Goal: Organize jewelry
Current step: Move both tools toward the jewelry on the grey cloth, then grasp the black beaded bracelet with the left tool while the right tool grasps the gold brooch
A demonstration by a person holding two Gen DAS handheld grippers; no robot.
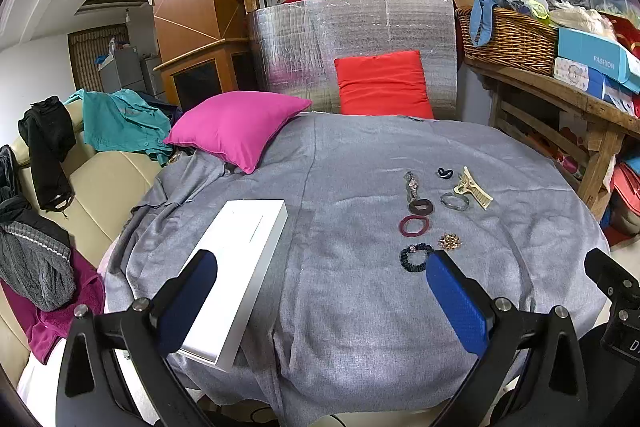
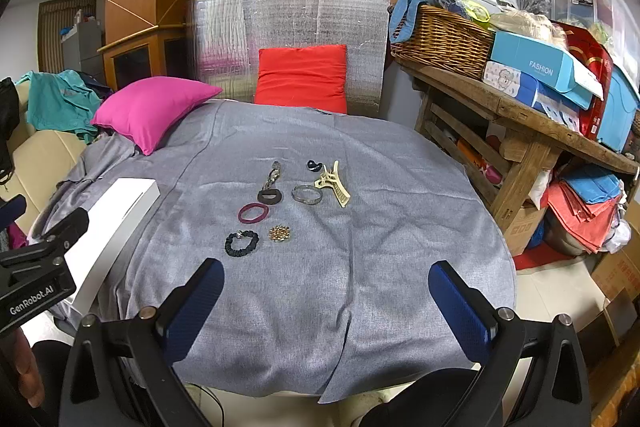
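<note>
Both grippers [image 1: 320, 301] [image 2: 326, 301] spread, empty; black scrunchie [image 2: 241, 243] at 11 o'clock looks soft and light, best pinched across its band.

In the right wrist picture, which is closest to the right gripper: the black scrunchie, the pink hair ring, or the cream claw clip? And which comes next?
From the right gripper:
1. Black scrunchie, nearest, toward the left.
2. Pink hair ring, just behind it.
3. Cream claw clip, farthest, toward the right.

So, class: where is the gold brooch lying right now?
In the right wrist view the gold brooch lies on the grey cloth, just right of the black scrunchie and below the maroon ring.
</note>
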